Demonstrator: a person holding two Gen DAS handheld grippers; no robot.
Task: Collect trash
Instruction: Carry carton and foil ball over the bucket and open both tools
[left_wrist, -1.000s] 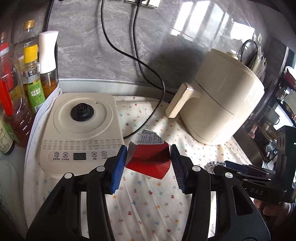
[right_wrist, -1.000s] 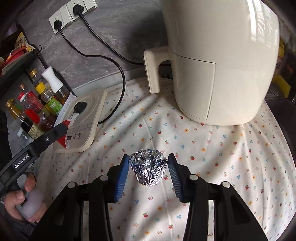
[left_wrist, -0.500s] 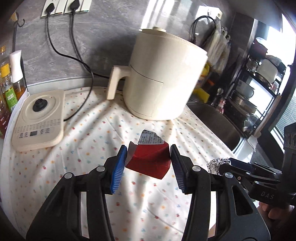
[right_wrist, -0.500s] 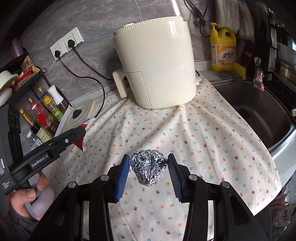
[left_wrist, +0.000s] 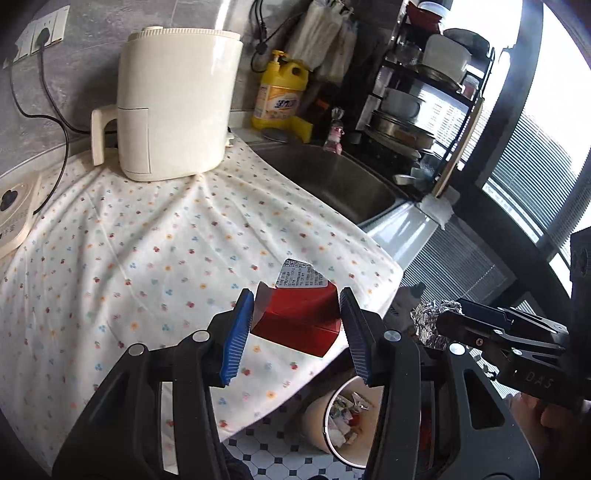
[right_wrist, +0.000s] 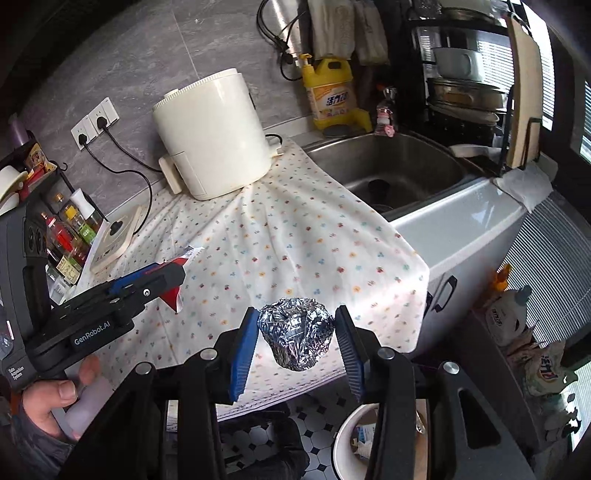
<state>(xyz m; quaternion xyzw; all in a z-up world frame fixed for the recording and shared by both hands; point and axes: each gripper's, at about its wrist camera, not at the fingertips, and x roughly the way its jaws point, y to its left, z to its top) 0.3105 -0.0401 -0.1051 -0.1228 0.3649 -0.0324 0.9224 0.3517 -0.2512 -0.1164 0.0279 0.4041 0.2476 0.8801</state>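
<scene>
My left gripper (left_wrist: 297, 328) is shut on a red carton (left_wrist: 299, 317) with a white printed label, held over the front edge of the cloth-covered counter. My right gripper (right_wrist: 297, 338) is shut on a crumpled ball of foil (right_wrist: 297, 336), also held near the cloth's front edge. In the left wrist view the foil ball (left_wrist: 430, 319) shows at right in the other gripper. In the right wrist view the left gripper (right_wrist: 173, 277) shows at left with the red carton (right_wrist: 173, 299) in it. A white trash bin (left_wrist: 343, 424) with scraps stands on the tiled floor below; it shows too in the right wrist view (right_wrist: 354, 439).
A cream air fryer (left_wrist: 173, 103) stands at the back of the flowered cloth (left_wrist: 147, 240). A steel sink (right_wrist: 399, 173) lies to the right, with a yellow soap bottle (right_wrist: 332, 96) and a dish rack (right_wrist: 465, 81) behind. A kettle base (right_wrist: 114, 240) and sauce bottles (right_wrist: 70, 229) stand left.
Both grippers have drawn back from the counter toward its front right edge, still holding the carton and the foil. The sink, the floor and the trash bin have come into view.
</scene>
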